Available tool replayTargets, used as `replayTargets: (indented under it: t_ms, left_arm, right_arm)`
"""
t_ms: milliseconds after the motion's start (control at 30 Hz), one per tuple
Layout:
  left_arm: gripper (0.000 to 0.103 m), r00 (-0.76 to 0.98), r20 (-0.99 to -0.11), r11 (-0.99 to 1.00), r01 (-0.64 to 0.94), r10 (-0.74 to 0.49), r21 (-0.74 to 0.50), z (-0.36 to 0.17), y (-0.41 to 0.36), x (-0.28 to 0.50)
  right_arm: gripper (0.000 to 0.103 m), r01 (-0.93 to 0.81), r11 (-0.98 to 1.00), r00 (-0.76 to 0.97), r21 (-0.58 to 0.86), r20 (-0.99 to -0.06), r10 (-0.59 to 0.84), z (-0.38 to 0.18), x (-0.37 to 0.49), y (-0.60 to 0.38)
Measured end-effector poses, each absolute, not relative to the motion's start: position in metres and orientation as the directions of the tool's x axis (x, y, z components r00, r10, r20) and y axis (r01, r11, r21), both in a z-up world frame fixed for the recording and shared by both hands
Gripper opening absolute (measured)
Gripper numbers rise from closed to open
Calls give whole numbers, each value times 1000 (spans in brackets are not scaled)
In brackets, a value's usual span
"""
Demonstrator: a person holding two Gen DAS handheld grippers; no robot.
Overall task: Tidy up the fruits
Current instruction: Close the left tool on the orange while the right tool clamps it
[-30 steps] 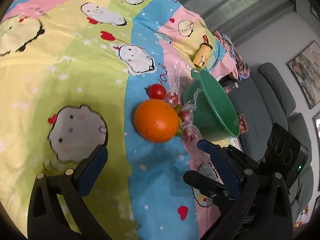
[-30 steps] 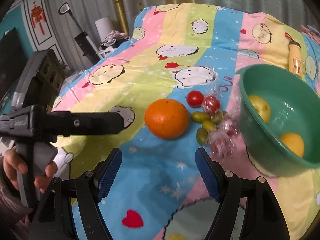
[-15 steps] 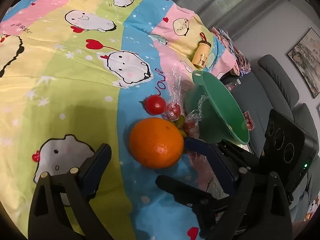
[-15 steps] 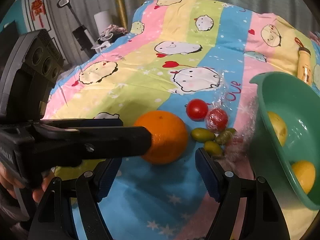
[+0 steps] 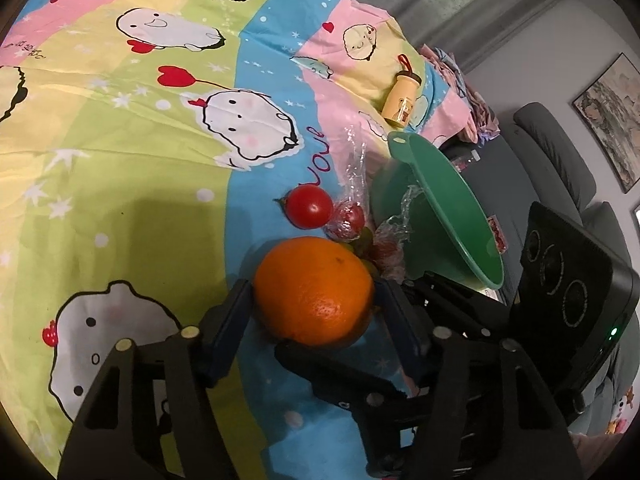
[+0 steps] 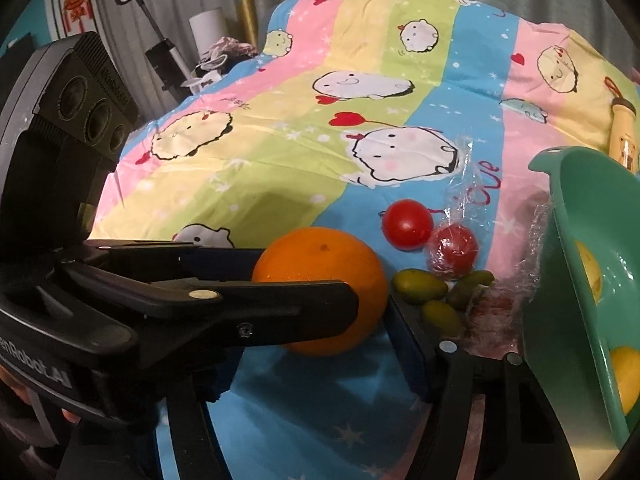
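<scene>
A large orange lies on the striped cartoon bedsheet. My left gripper is closing on it, and its blue pads touch both sides. In the right wrist view the left gripper's black finger crosses in front of the orange. My right gripper sits just behind the orange with its jaws closing; the right pad stands beside the orange, and the left pad is mostly hidden. A red tomato, a wrapped tomato and small green fruits lie beside a green bowl holding yellow fruits.
Crumpled clear plastic wrap lies between the fruits and the bowl. A yellow bottle rests on the sheet beyond the bowl. A grey sofa stands past the bed's right edge. Bare sheet stretches to the left.
My left gripper moved forward to the orange and its jaws narrowed onto it. My right gripper came closer and lower, and its jaws narrowed a little. The left finger now crosses the right view.
</scene>
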State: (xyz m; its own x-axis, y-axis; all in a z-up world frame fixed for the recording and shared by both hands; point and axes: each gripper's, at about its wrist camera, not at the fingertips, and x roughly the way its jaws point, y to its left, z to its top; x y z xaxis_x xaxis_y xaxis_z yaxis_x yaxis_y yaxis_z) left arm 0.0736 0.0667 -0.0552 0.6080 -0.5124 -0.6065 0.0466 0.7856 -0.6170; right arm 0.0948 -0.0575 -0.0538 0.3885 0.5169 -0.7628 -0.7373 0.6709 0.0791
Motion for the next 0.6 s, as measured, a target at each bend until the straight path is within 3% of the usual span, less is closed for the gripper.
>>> replayTargets:
  t_ms: [600]
  left_arm:
    - [63,630,-626,832,58,-459,-552,-28,56,53]
  right_arm:
    - [66,-726,673,392,144,-717,577,-38,78,-69]
